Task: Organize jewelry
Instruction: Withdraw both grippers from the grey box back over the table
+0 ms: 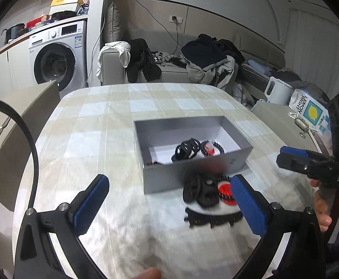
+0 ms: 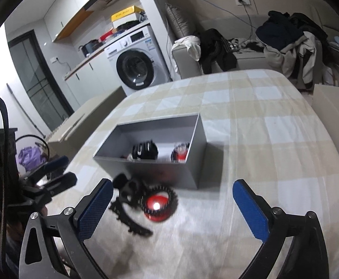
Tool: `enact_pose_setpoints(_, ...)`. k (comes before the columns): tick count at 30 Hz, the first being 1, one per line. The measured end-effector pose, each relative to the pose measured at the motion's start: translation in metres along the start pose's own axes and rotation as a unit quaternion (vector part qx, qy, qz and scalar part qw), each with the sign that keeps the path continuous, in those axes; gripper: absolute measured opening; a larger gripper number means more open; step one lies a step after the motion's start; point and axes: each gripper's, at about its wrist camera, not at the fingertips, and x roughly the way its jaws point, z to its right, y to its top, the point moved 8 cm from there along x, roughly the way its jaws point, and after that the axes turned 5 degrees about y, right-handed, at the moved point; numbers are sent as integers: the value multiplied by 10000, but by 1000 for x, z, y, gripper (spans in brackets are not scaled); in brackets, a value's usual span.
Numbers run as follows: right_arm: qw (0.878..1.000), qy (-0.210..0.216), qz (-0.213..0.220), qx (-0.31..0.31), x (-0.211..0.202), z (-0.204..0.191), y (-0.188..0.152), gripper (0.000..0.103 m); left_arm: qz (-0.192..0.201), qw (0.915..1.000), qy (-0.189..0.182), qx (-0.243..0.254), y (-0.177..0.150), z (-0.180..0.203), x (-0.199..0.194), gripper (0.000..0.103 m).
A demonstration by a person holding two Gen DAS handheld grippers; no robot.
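A grey open box (image 1: 194,174) (image 2: 146,165) sits mid-table with a black hair claw (image 1: 188,150) (image 2: 145,150) and a red-and-black piece (image 1: 210,150) (image 2: 180,153) inside. In front of it on the cloth lie a black clip (image 1: 198,189) (image 2: 127,187), a red round piece ringed with black beads (image 1: 226,191) (image 2: 157,203) and a black toothed strip (image 1: 213,217) (image 2: 130,219). My left gripper (image 1: 171,204) is open above the cloth, its right finger beside these pieces. My right gripper (image 2: 173,209) is open, the pieces between its fingers toward the left one.
The table has a checked cloth (image 1: 127,107). Beige chair backs stand at the left (image 1: 18,116) and right (image 2: 332,107). A white kettle (image 1: 277,90) and a Lemon Right pack (image 1: 309,110) sit at the right. A washing machine (image 1: 58,55) and a clothes-strewn sofa (image 1: 169,69) are behind.
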Motion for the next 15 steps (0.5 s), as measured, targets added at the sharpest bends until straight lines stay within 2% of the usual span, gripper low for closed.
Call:
enact_pose_setpoints(11, 9997, -69, -238, -5, 1, -6, -32, 103, -258, 9996, -115, -6, -26, 10, 3, 102)
enact_pose_setpoints(15, 9994, -58, -267, 202, 1, -2, -40, 103, -397, 9990, -193, 120, -39, 21, 7, 102)
